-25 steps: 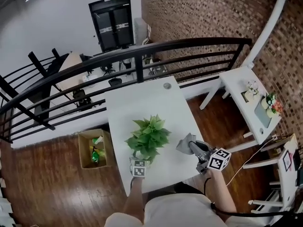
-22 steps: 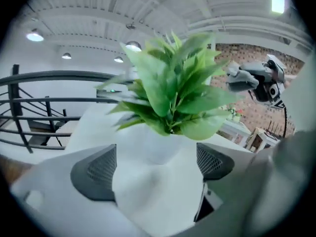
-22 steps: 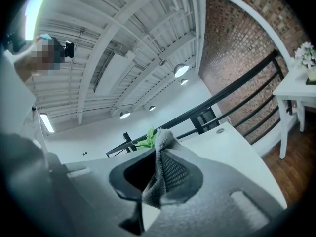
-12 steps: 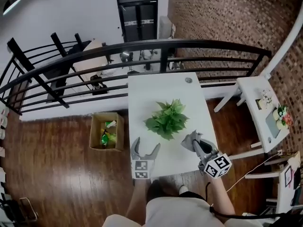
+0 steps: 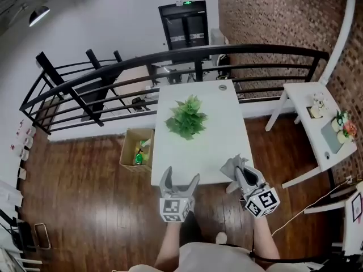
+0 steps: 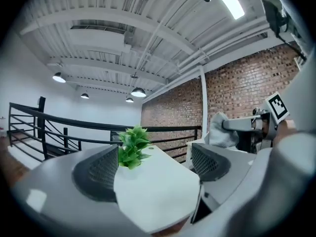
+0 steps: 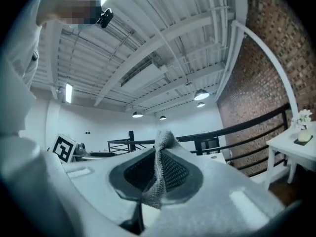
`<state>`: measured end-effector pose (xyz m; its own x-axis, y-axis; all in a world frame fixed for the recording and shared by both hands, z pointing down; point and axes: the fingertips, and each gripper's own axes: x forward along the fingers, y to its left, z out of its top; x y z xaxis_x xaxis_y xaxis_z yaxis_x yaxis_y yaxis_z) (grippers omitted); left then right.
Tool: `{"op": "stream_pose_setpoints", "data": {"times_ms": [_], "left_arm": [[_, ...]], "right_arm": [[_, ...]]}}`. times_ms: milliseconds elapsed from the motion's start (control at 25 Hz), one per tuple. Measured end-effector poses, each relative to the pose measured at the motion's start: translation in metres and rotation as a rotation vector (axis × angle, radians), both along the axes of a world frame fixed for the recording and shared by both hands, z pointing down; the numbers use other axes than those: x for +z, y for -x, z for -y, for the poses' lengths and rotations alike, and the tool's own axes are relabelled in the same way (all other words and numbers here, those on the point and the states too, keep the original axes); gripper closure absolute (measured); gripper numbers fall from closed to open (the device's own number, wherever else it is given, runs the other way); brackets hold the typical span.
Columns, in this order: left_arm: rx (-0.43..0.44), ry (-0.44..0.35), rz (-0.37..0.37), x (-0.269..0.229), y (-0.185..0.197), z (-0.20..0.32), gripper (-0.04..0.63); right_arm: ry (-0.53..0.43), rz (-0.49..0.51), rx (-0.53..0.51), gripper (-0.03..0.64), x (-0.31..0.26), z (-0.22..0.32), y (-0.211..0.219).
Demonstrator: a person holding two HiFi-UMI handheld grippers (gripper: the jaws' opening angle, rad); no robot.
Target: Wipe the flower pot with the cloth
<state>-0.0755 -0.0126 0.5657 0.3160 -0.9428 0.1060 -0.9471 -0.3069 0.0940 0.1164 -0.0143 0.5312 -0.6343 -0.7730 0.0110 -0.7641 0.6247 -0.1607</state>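
Head view: the green leafy plant (image 5: 186, 118) stands on the far half of the white rectangular desk (image 5: 204, 157). Its flower pot is hidden under the leaves. It is well apart from both claws, which hang just off the desk's near edge, above the dark wooden floor (image 5: 85, 197). The left claw (image 5: 180, 175) points toward the desk, and the plant is ahead of it and slightly to the right. Its jaws stand partly apart with nothing between them. In the left gripper view the plant shows far off through the gap, close to the left jaw. The right claw (image 5: 239, 171) is clamped on the grey woven cloth (image 5: 231, 166), with the plant ahead and off to its left.

The plant stands upright, its long axis vertical, with leaves spreading up and outward. In the right gripper view the cloth is pinched as a folded strip standing on edge between the pads, and it pokes out past the tips.

A second ago the left claw was tucked right against the base of the plant and the right claw hung over the desk's near right corner. Now both have drawn back past the edge, and the plant sits much further from them. The left claw's jaws have just been closing on nothing. An open cardboard box (image 5: 136, 149) lies on the floor to the left of the desk.
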Motion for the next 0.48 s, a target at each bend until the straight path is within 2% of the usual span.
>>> {"op": "stream_pose_setpoints", "data": {"times_ms": [120,240,320,480], "left_arm": [[0.003,-0.025,0.034,-0.030,-0.028,-0.034,0.117],[-0.013,-0.057,0.054,-0.063,-0.044,-0.064,0.117],[-0.027,-0.075,0.057,-0.077,-0.044,-0.075,0.117],[-0.039,-0.063,0.027,-0.071,-0.037,-0.080,0.117]], "right_arm": [[-0.007,0.023,-0.008,0.601,-0.007,-0.029,-0.013],[-0.055,0.031,-0.014,0.601,-0.035,-0.058,-0.021],[-0.091,0.028,-0.004,0.601,-0.048,-0.072,-0.022],[-0.119,-0.054,0.004,0.601,-0.043,-0.093,-0.011]]}}
